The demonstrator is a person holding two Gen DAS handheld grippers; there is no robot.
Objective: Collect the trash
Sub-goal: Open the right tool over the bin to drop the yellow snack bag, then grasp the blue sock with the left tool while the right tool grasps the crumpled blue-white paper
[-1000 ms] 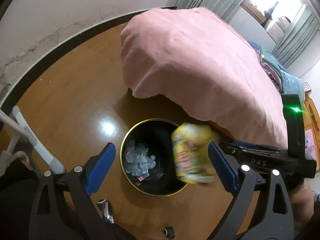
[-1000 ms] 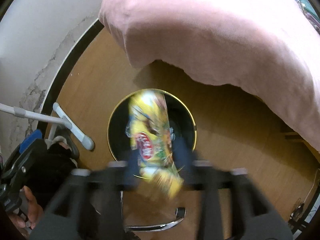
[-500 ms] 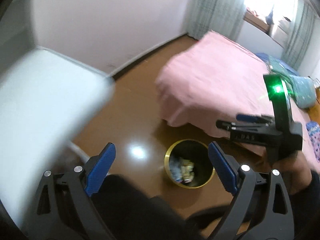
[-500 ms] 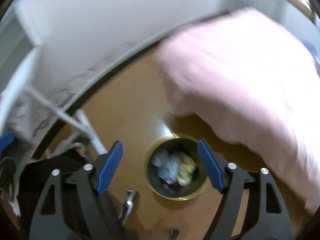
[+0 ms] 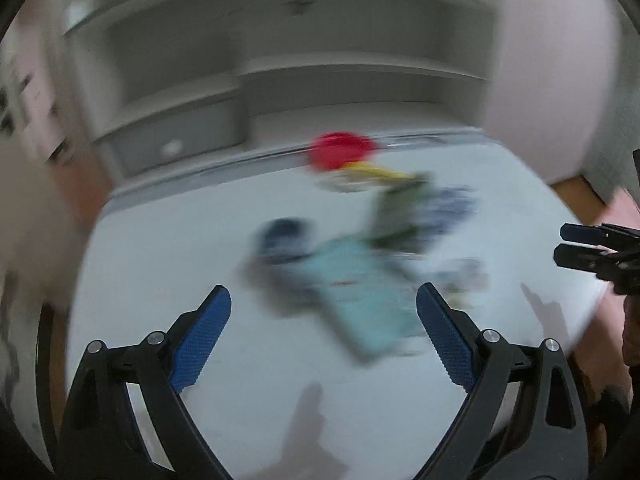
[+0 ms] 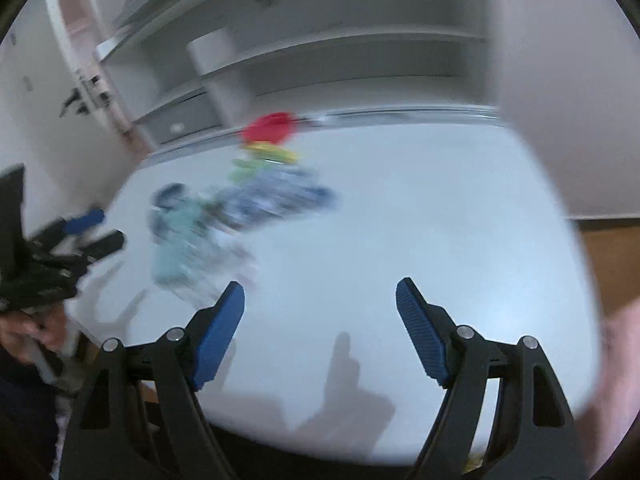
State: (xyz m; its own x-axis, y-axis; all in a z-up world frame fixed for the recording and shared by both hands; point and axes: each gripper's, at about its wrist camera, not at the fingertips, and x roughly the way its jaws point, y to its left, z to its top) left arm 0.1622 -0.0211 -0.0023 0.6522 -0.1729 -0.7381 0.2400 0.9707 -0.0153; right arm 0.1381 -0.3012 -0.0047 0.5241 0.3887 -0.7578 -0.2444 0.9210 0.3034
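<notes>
Both views are blurred by motion. A white table (image 5: 200, 240) (image 6: 420, 220) carries a heap of wrappers: a pale teal packet (image 5: 360, 292) (image 6: 176, 248), a green one (image 5: 396, 212), a blue-patterned one (image 5: 456, 204) (image 6: 280, 196), and a red round item (image 5: 344, 150) (image 6: 272, 126) at the far edge. My left gripper (image 5: 324, 320) hangs open over the near side of the teal packet, nothing between its fingers. My right gripper (image 6: 320, 312) is open and empty over bare tabletop to the right of the heap. Each gripper shows at the other view's edge.
White shelving with a drawer (image 5: 176, 136) (image 6: 176, 124) rises behind the table. Wooden floor (image 6: 608, 264) shows past the table's right edge. A pink bedcover (image 5: 620, 208) peeks in at the right. A person's hand (image 6: 24, 332) holds the left gripper.
The yellow snack packet dropped from my right gripper into the gold-rimmed bin. Both grippers then rose and swung away from the bin and bed to face the white table with the wrappers.
</notes>
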